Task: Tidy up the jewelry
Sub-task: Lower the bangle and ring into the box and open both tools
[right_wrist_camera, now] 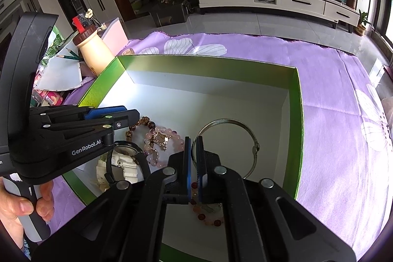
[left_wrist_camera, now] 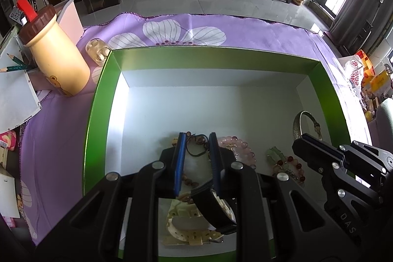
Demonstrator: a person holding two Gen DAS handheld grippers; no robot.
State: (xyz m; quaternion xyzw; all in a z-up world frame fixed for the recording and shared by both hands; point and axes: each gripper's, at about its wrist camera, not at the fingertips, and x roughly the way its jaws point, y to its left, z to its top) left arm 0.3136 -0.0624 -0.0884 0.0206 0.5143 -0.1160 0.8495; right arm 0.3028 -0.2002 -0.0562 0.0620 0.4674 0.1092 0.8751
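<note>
So both claws are down inside the green box (right_wrist_camera: 298,114), which sits on a counter covered with a purple flowered cloth (right_wrist_camera: 331,95). All the jewelry is bunched along the near side of the box's white floor.

The left claw (left_wrist_camera: 196,158) has its blue pads apart, with a black watch strap (left_wrist_camera: 213,208) running between them lower down. I can't honestly tell whether the pads are pinching it or it's just lying in the gap, since the view is blocked there. Under that claw there's a white watch (right_wrist_camera: 122,163) and a brown bead bracelet (right_wrist_camera: 145,123) with a dark cord.

The right claw (right_wrist_camera: 194,163) is nearly closed, its fingers only a thin slit apart, and the rim of the silver bangle (right_wrist_camera: 245,125) runs right into that slit, so it looks clamped on the bangle. The bangle lies on the right side of the box, away from the other pieces.

Between the two claws sits a pink bead bracelet (right_wrist_camera: 159,141) with a little gold charm, touching the brown beads. A red and pale bead bracelet (right_wrist_camera: 208,215) lies just below the right claw.

Outside the box, off its far left corner, stands a cream bottle (left_wrist_camera: 56,58) with a brown lid, plus a small clear jar (left_wrist_camera: 98,50) right beside the box's corner and some pencils (left_wrist_camera: 14,65) on paper.
</note>
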